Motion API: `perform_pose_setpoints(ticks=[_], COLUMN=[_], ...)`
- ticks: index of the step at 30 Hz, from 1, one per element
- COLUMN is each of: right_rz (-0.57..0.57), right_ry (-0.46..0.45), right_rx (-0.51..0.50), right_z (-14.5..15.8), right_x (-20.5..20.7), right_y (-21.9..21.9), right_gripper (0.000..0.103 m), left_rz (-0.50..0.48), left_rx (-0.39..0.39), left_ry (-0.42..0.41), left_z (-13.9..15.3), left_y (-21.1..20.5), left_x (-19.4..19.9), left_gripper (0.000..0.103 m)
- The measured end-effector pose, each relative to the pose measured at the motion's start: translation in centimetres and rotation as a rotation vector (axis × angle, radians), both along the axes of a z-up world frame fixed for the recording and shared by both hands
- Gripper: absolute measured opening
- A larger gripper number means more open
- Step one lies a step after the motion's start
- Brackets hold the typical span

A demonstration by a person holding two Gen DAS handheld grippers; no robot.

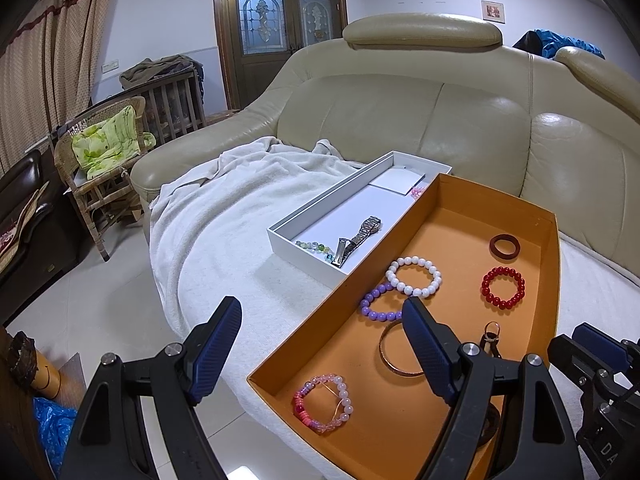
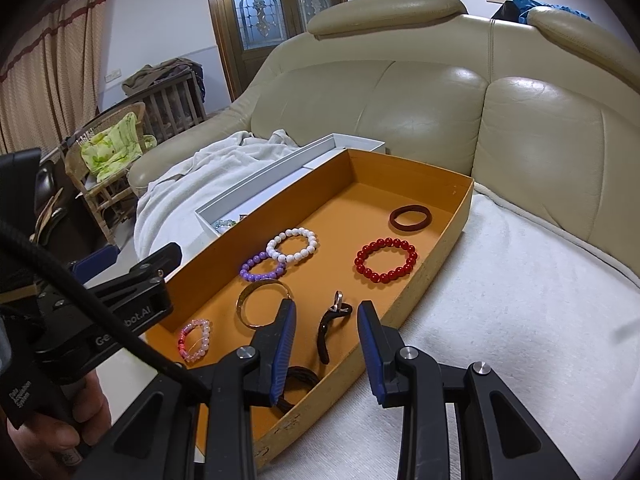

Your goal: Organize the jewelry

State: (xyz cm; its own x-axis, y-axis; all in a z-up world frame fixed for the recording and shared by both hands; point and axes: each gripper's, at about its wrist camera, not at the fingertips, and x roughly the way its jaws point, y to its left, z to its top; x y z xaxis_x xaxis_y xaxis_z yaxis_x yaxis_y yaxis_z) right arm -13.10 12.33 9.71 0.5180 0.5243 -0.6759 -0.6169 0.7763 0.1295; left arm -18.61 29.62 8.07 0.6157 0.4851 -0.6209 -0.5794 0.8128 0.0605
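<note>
Left wrist view: our left gripper (image 1: 320,348) has its jaws apart and empty, straddling the orange tray's (image 1: 554,264) near wall; the gold bangle (image 1: 394,350) lies just beside the right jaw.

Right wrist view: our right gripper (image 2: 326,344) also has its jaws apart, with the dark hair clip (image 2: 330,326) lying between them in the tray.

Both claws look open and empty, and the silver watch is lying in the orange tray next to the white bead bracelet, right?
Not quite: the silver watch lies in the white box, not the orange tray, as the left wrist view shows. The left claw and right claw are open and empty.
</note>
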Motion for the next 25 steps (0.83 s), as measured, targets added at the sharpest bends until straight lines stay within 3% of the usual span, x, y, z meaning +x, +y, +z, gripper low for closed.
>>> perform_pose_setpoints(ticks=[19, 25], right_rz=[0.014, -0.038], right_ry=[0.002, -0.008], right_rx=[0.004, -0.009], right_z=[-0.1, 0.0], right_x=[0.0, 1.1], right_y=[0.7, -2.7], right_gripper=[0.036, 0.036], left_rz=[-0.006, -0.143], left_rx=[0.003, -0.028], left_ry=[-0.007, -0.052], left_z=[0.5, 1.4], left_y=[0.1, -3.5], left_x=[-0.2, 0.8], left_gripper=[0.083, 0.083])
